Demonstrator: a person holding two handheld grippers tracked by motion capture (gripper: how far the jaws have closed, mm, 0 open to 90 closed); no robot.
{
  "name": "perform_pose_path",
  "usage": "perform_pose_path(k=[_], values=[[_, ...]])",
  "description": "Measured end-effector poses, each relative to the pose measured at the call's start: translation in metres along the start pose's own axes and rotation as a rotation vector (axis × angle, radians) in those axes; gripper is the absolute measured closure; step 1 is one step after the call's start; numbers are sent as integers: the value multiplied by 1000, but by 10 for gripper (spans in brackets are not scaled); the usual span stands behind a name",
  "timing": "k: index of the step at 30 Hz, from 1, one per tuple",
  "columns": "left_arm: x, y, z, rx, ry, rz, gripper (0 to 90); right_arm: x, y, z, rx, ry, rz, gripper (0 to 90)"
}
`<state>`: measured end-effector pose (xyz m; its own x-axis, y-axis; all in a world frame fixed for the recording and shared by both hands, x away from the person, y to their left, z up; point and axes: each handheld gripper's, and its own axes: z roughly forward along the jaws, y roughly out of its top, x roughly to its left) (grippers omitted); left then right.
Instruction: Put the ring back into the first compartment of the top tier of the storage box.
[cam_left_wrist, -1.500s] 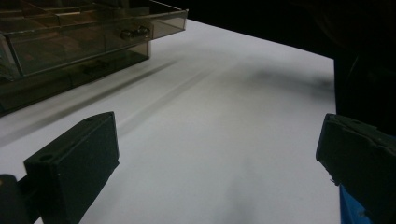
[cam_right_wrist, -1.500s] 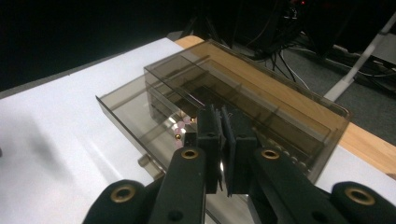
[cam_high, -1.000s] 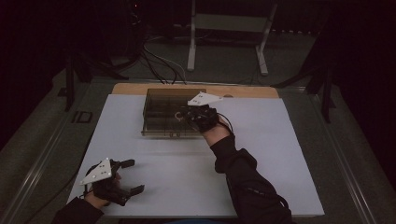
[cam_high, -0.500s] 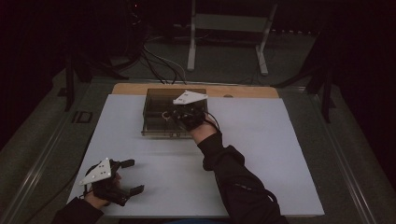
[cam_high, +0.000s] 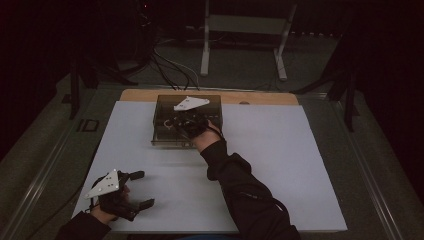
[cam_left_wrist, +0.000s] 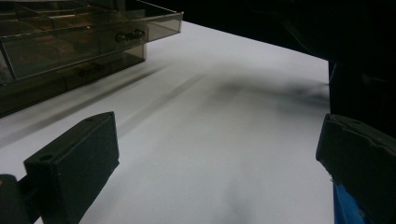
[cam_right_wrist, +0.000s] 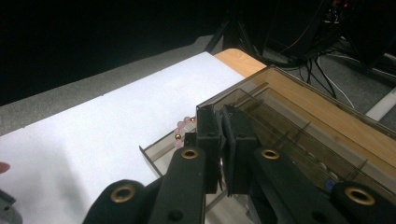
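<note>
A smoky transparent drawer box (cam_high: 212, 106) stands at the far middle of the white sheet (cam_high: 280, 165). My right gripper (cam_high: 170, 121) hovers over the box, pointing left. In the right gripper view its jaws (cam_right_wrist: 222, 126) are pressed together above an open drawer (cam_right_wrist: 150, 156), and a string of pink and gold beads (cam_right_wrist: 181, 129) curves out from beside the left jaw, partly hidden behind it. My left gripper (cam_high: 143, 189) rests near the front left corner, jaws wide apart and nothing between them (cam_left_wrist: 215, 158). The box (cam_left_wrist: 70, 42) lies off to its far left.
The box has several divided compartments (cam_right_wrist: 299, 135). A wooden tabletop strip (cam_high: 260, 97) shows behind the sheet. Cables (cam_high: 170, 70) and a metal stand (cam_high: 245, 30) sit on the floor beyond. The person's right sleeve (cam_high: 240, 185) crosses the sheet's middle.
The right hand has slid left over the box, jaws still together. The left gripper has stayed where it was.
</note>
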<state>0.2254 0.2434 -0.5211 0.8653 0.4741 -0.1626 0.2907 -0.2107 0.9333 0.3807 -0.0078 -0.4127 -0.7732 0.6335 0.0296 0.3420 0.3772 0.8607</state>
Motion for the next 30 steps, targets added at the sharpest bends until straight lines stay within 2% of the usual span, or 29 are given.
perform_pose_path(k=[15,21,22,24,25,27,30], values=[[0,0,0,-1,-2,0,9,2,-2,29,23,16,30,874],[1,0,0,-2,-2,-2,9,0,-2,35,25,24,43,868],[1,0,0,-2,-2,-2,9,-1,-3,37,24,42,55,789],[1,0,-1,-2,-2,-3,9,-1,-3,39,24,45,58,670],[1,0,-1,-2,-1,-2,9,-1,-3,39,24,45,58,670],[1,0,-1,-2,-1,-3,9,-2,-3,39,19,62,73,535],[1,0,-1,0,-2,-1,9,-1,-2,37,10,67,73,423]])
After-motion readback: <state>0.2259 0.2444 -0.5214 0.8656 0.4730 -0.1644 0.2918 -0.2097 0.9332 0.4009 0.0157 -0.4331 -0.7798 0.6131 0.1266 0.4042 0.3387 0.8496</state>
